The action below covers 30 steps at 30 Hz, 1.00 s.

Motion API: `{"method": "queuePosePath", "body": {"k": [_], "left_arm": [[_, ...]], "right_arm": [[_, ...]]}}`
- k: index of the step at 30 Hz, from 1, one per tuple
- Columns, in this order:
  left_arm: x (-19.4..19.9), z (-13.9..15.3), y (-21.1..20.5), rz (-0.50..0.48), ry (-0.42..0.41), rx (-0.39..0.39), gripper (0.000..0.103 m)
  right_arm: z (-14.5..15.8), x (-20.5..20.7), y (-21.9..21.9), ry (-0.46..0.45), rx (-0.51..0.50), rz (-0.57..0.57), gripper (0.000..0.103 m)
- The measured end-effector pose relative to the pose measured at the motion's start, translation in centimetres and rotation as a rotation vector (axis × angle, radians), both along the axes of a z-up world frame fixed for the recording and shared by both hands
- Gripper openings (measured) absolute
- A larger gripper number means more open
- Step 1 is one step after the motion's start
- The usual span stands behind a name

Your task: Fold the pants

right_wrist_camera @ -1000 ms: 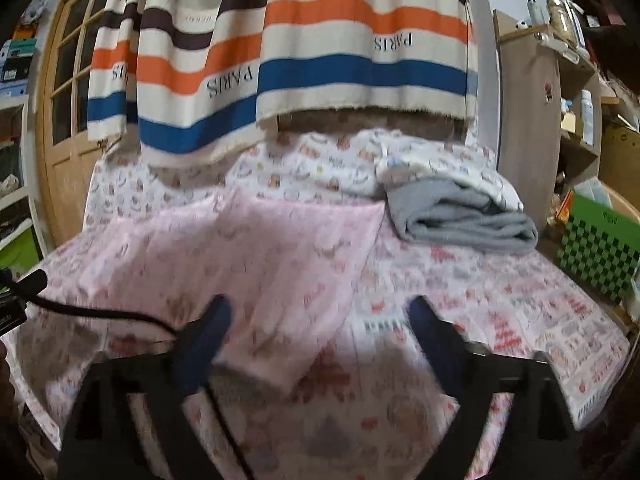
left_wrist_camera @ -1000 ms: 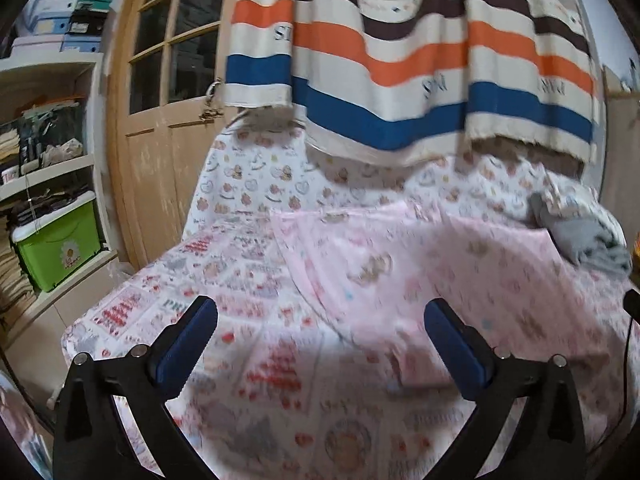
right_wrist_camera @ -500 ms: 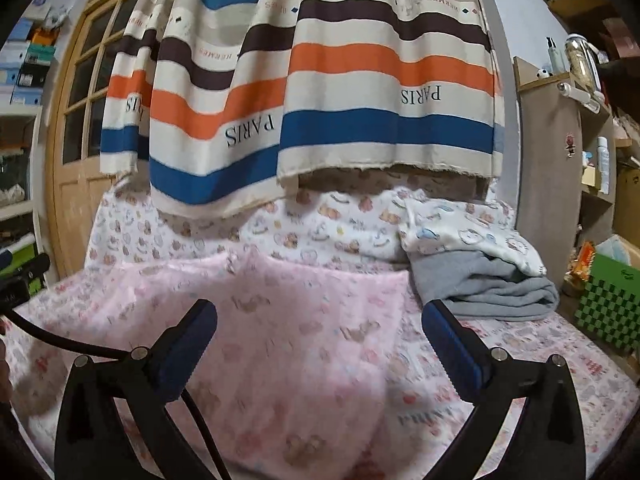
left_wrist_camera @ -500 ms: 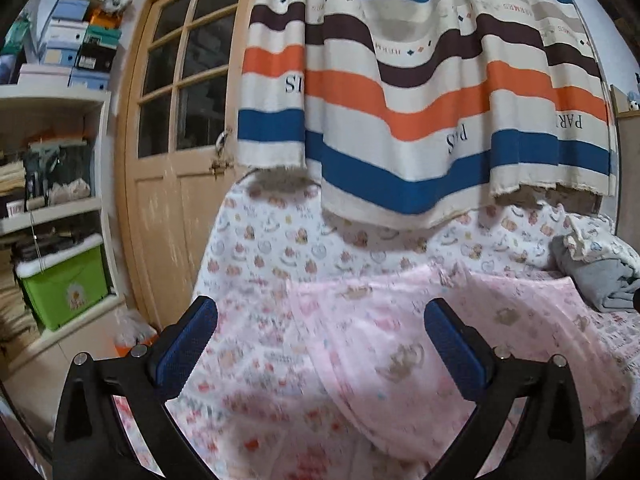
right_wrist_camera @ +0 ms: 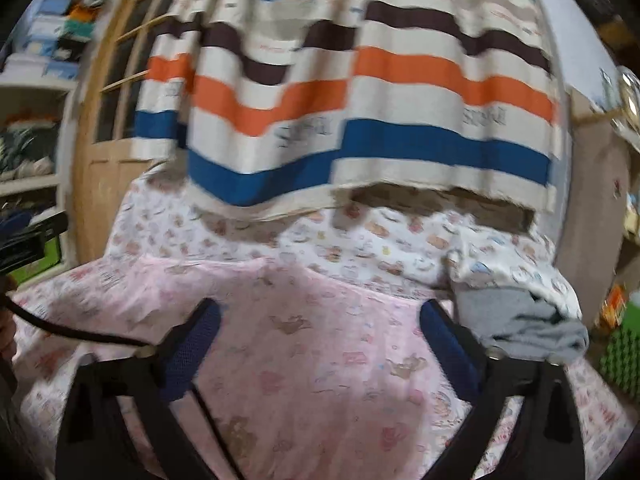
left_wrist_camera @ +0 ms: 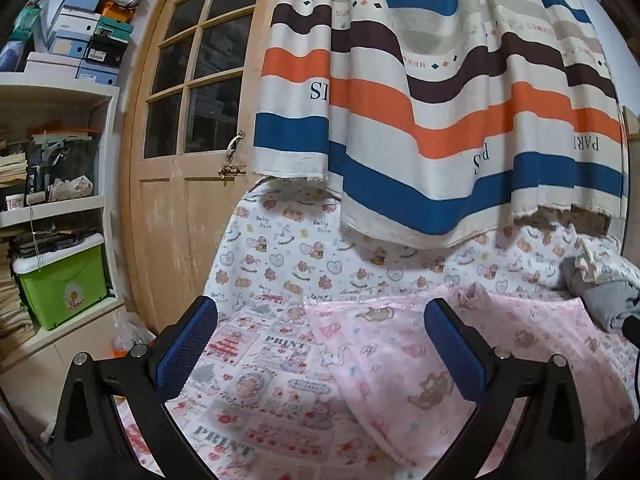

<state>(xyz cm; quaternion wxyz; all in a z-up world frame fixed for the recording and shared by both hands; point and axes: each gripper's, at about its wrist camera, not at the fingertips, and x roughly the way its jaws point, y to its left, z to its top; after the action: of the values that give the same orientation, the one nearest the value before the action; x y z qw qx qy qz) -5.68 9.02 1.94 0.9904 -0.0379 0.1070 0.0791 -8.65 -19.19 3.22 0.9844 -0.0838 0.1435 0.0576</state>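
Pink printed pants [left_wrist_camera: 400, 352] lie flat on the patterned sheet [left_wrist_camera: 260, 360] of a bed; they also fill the middle of the right wrist view [right_wrist_camera: 304, 360]. My left gripper [left_wrist_camera: 320, 344] is open and empty, held above the sheet at the pants' left edge. My right gripper [right_wrist_camera: 320, 348] is open and empty, held above the middle of the pants. Neither gripper touches the cloth.
A striped curtain [left_wrist_camera: 440, 120] hangs over the bed's far side. Folded grey and white clothes [right_wrist_camera: 520, 312] lie at the far right. A wooden door [left_wrist_camera: 188, 160] and shelves with a green box [left_wrist_camera: 60, 284] stand to the left. The right wrist view shows a cable [right_wrist_camera: 72, 332].
Both grippers have tilted up and drawn back from the pants, so more of the curtain and door shows. The right view is blurred by motion and has swung slightly. Both stay open.
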Motion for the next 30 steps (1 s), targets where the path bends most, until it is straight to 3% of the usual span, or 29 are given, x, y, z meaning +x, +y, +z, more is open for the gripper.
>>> {"method": "queuePosePath", "body": {"k": [6,11,15,22,27,30], "left_arm": [[-1.5,-0.5,1.4,0.06,0.009,-0.014,0.103],[-2.8,-1.0,2.9,0.091,0.014,-0.041,0.103],[-3.5,-1.1,3.6,0.116,0.025,-0.029,0.103],[-4.0,-1.6,4.7,0.125,0.041,-0.043,0.103],[-4.7,-1.7,5.4,0.107,0.032,-0.112,0.103],[-5.5,-1.4,5.3,0.099,0.014,-0.113,0.103]], "right_arm": [[-1.3,-1.4,3.4,0.106,0.041,0.173,0.082],[-3.0,-3.6,7.3,0.167,0.004,0.32,0.068],[-5.8,-4.2,10.8,0.246,-0.081,0.428,0.042],[-8.3,-3.6,13.8,0.271,-0.148,0.431,0.038],[-7.6,-3.1,12.3,0.258,-0.12,0.39,0.038],[-7.1,-3.4,11.5,0.246,-0.107,0.355,0.038]]}}
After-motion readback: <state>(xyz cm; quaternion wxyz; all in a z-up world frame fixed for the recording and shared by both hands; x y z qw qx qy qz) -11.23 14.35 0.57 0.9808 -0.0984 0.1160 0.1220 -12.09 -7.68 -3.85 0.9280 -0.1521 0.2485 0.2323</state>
